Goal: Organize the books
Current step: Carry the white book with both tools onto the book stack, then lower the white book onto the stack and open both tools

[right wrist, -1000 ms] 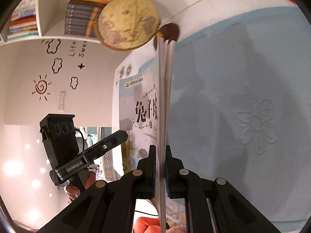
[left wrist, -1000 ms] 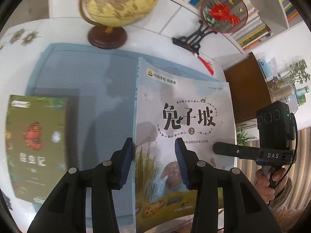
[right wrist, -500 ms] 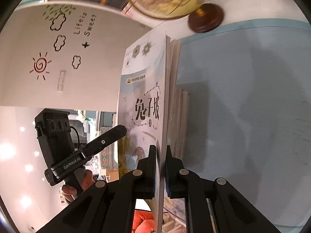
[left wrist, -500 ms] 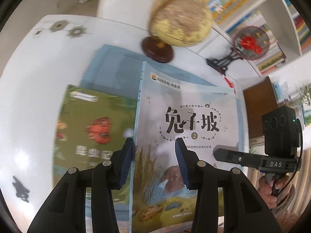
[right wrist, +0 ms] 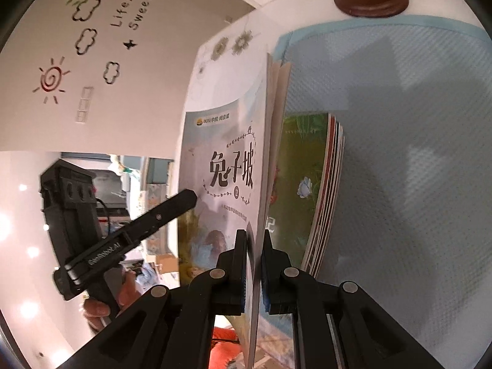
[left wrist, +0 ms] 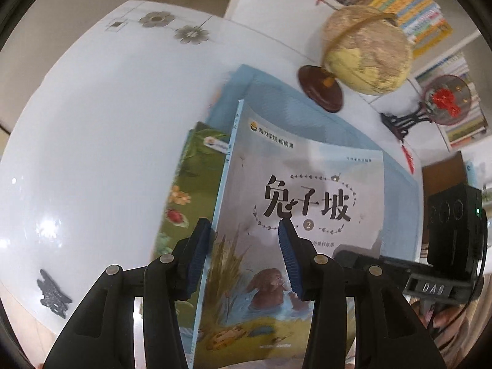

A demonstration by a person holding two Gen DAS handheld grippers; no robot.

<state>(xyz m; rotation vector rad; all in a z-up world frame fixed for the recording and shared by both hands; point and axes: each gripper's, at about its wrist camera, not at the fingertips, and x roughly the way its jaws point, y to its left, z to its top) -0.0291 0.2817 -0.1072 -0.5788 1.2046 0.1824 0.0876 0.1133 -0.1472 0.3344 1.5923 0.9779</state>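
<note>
The right gripper (right wrist: 253, 264) has its jaws pinched on the lower edge of a thin pale-blue paperback book with black Chinese title characters and a brown rabbit on the cover (left wrist: 301, 215), and carries it tilted above the desk. In the right wrist view the book (right wrist: 227, 166) stands edge-on, its loose pages fanning a little at the top. The left gripper (left wrist: 244, 258) hangs over the same cover, its jaws opening, the blue pads (left wrist: 289, 261) apart from each other; the spine edge lies between them, but whether either pad touches the cover cannot be told. Under the lifted book lies a green illustrated paperback with flowers and a ladybird on its cover (left wrist: 184, 196), flat on a light-blue textured mat (right wrist: 415, 153) that covers part of the glossy white desk (left wrist: 92, 138). The blue book overlaps most of the green one in the left wrist view. At the far edge of the mat stands a yellowish globe on a dark wooden round base (left wrist: 366, 52), and near it a round red-flowered fan on a black stand (left wrist: 442, 101).
</note>
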